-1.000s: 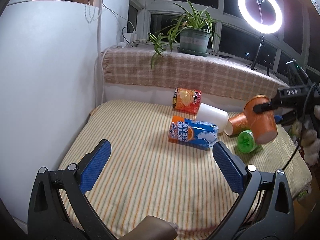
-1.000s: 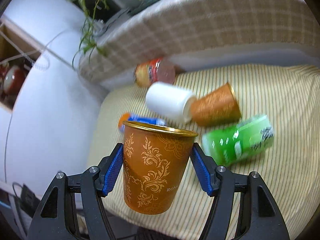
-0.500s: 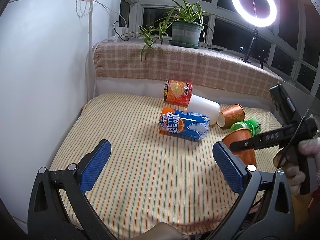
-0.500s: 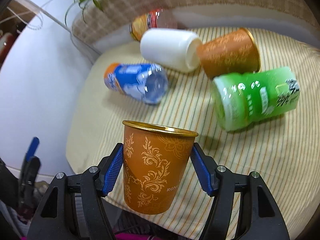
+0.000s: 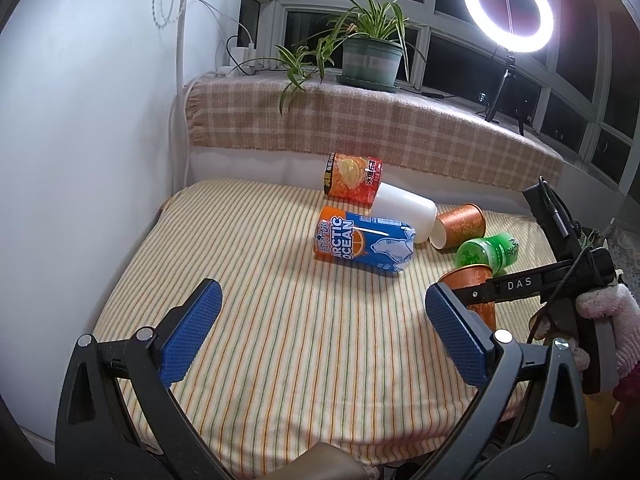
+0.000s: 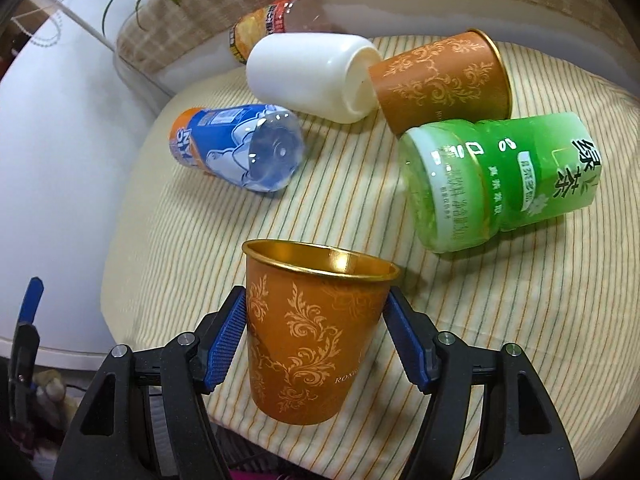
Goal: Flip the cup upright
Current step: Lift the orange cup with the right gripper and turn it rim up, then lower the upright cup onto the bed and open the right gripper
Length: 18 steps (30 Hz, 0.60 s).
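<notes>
An orange cup with gold swirls stands upright, mouth up, between the blue pads of my right gripper, which is shut on it near the front edge of the striped cloth. It also shows in the left wrist view, low over the cloth. My left gripper is open and empty over the front middle of the cloth. A second orange cup lies on its side further back.
On the striped cloth lie a blue Arctic Ocean bottle, a white cup, an orange-label bottle and a green tea bottle. A white wall stands left. A plaid ledge with a plant is behind.
My right gripper has carried the orange cup down and forward, turning it upright, to just above the cloth's front right. The left gripper has held still, open.
</notes>
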Available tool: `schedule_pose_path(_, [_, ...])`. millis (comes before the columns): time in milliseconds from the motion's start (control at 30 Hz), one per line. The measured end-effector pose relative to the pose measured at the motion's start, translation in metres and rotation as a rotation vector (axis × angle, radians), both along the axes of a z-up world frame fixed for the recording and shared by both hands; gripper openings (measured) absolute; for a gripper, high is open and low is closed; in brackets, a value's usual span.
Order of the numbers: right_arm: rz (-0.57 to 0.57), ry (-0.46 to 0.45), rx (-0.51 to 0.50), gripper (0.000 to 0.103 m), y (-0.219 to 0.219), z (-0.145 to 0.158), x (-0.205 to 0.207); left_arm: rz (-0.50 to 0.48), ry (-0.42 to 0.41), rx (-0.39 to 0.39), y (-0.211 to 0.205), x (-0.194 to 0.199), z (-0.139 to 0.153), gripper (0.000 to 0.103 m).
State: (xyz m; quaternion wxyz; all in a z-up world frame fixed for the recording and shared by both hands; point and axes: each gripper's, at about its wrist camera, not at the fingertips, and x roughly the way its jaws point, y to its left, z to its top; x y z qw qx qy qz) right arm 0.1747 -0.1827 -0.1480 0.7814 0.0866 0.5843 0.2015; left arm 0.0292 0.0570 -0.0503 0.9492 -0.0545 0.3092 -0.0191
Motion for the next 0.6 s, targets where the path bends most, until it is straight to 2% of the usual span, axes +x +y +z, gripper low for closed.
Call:
schedule_pose_path(133, [-0.013, -0.014, 0.002, 0.07, -0.007, 0.001, 0.001, -0.002, 0.012, -0.013, -0.001, 0.002, -0.002, 0.103])
schedule_pose_path(300, [-0.014, -0.031, 0.015, 0.079, -0.013, 0.003, 0.002, -0.013, 0.023, -0.018, -0.004, 0.002, -0.004, 0.103])
schedule_pose_path(433, [-0.007, -0.04, 0.016, 0.079, -0.014, 0.006, 0.001, -0.012, 0.036, -0.033, -0.005, 0.005, -0.005, 0.103])
schedule_pose_path(600, [0.011, -0.109, -0.007, 0.079, -0.018, 0.018, -0.013, -0.015, 0.04, -0.043, -0.007, 0.009, -0.004, 0.103])
